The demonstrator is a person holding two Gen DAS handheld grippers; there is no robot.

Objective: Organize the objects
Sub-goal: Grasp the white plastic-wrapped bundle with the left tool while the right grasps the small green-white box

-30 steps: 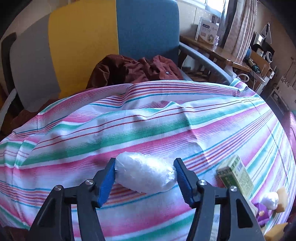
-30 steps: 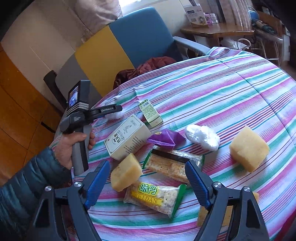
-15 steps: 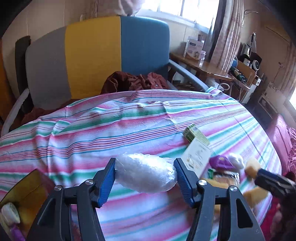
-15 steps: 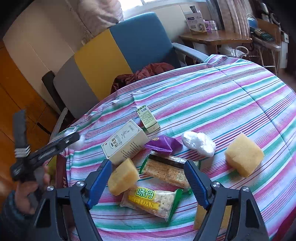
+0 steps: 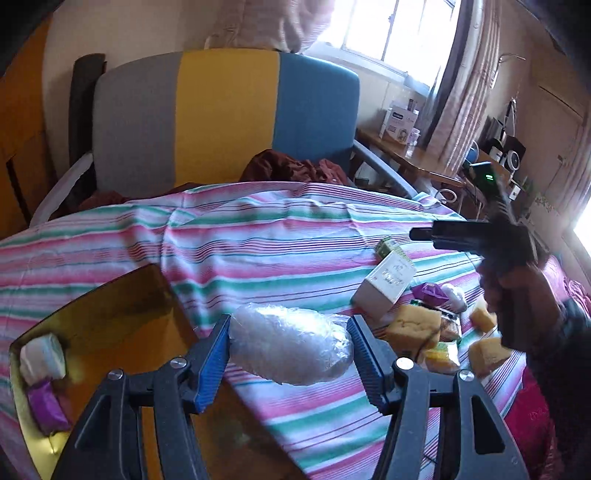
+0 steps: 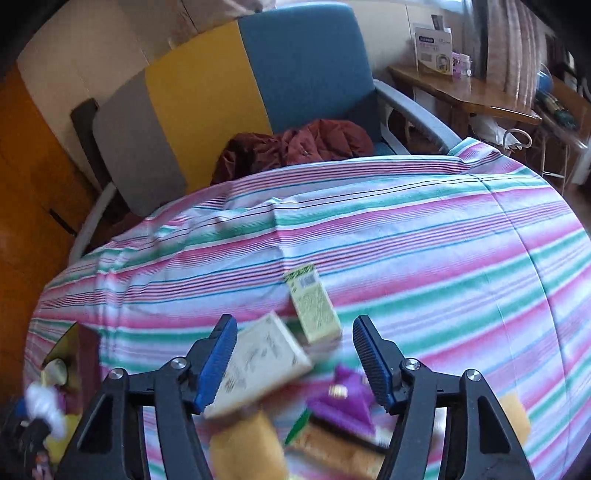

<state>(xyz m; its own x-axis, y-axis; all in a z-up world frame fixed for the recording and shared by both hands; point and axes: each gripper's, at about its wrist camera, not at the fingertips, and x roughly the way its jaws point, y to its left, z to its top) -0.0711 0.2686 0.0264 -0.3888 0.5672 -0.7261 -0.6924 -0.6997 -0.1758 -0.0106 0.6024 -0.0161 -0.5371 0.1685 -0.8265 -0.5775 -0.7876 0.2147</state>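
Yellow box (image 5: pixel 122 306), white packet (image 5: pixel 42 354) inside

Daylight pours in from the window (image 5: pixel 399 33) at the upper right of the left wrist view, blown out to white, with a second glare patch at the far right edge. The room is otherwise moderately bright and warm-toned. Both views bend strongly at the edges, with dark vignetted corners. The right wrist view is smeared by motion: the white box (image 6: pixel 258 363) and green box (image 6: pixel 314 306) on the table (image 6: pixel 424 258) are blurred, while the right claw (image 6: pixel 291 356) stays sharp.
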